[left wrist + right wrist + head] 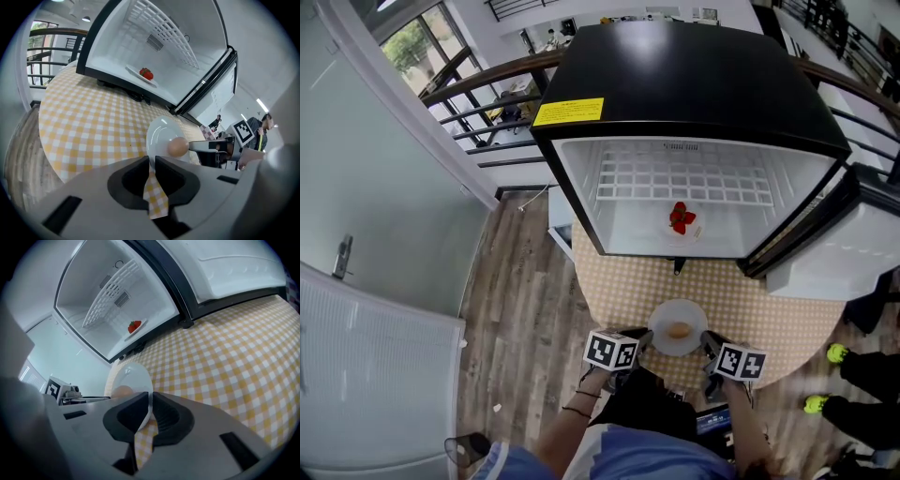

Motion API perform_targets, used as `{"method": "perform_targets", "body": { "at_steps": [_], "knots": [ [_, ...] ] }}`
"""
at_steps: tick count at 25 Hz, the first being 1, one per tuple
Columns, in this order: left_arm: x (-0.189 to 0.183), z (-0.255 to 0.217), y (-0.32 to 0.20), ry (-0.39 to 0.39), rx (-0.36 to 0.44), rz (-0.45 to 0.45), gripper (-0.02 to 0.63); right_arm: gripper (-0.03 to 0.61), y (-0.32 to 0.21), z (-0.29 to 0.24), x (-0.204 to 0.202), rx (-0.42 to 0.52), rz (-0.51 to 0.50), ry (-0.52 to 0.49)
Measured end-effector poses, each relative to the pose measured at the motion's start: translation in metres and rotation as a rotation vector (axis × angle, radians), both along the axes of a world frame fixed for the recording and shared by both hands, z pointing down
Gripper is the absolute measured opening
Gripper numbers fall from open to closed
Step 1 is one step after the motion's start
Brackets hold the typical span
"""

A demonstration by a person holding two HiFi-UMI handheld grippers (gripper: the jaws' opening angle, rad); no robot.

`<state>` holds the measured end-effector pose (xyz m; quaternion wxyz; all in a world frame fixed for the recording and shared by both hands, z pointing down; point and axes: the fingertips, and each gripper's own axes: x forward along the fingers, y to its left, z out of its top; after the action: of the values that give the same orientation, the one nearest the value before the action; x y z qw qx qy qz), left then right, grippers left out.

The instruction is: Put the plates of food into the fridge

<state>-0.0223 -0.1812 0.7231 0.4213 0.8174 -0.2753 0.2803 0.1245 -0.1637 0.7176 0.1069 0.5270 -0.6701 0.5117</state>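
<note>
Mini fridge (694, 84), door open: yellow label (569, 112) on top, print unreadable; strawberry plate (682, 221) inside. White plate (667, 343) bearing tan egg-shaped food (679, 330), on checked table (769, 309) before fridge: left gripper (645, 339) clamped on left rim, right gripper (709, 343) clamped on right rim.

Toward twelve o'clock from the egg plate (686, 311), bare tablecloth (759, 305) is running up to the open fridge (694, 84). Inside, a strawberry plate (692, 232) is occupying mid-floor, and the door (834, 253) is standing at two o'clock.

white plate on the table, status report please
Left gripper and right gripper both shut on plate rim. Plate by table near edge, fridge open ahead. Nothing between; strawberries inside.
</note>
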Motion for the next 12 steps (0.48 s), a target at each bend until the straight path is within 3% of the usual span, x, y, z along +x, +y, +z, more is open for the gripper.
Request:
{"method": "perform_targets", "body": {
  "at_steps": [6, 12],
  "knots": [
    [-0.002, -0.024, -0.015, 0.015, 0.064, -0.034, 0.049, 0.040, -0.014, -0.031, -0.001, 0.067, 0.019, 0.005],
    [-0.005, -0.074, -0.042, 0.081, 0.178, -0.082, 0.049, 0.038, -0.040, -0.081, -0.003, 0.182, 0.024, -0.036]
  ]
}}
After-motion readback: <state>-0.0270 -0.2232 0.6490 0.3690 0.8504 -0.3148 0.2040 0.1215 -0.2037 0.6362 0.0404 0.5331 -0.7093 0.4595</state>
